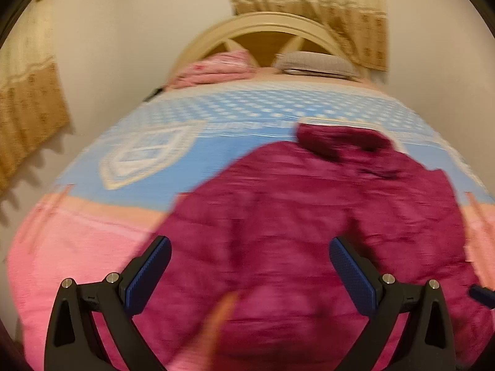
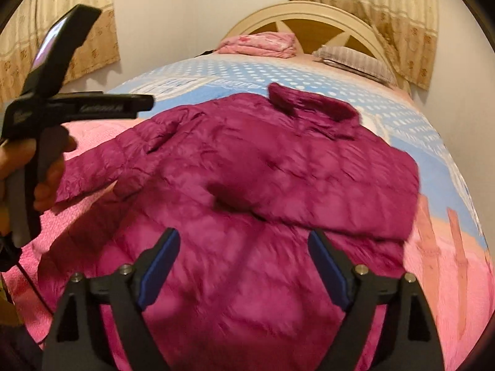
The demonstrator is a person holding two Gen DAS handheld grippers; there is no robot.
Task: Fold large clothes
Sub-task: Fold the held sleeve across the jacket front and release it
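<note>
Both grippers hang above the near hem of the magenta padded jacket point(image 2: 247, 179). The right gripper point(image 2: 244, 266) and left gripper point(image 1: 250, 275) stand with jaws wide, nothing between the pads, probably ready for a fresh grasp. The jacket lies spread across the bed's point(image 2: 448, 247) near half, collar point(image 2: 312, 102) toward the headboard point(image 2: 309, 15), one sleeve folded over the body.

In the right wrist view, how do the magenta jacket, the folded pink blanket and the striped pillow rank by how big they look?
Largest to smallest, as they look:
1. magenta jacket, by far, though it also lies nearest the camera.
2 and 3. striped pillow and folded pink blanket: they look much alike, both far off by the headboard, so I would not rank them.
</note>
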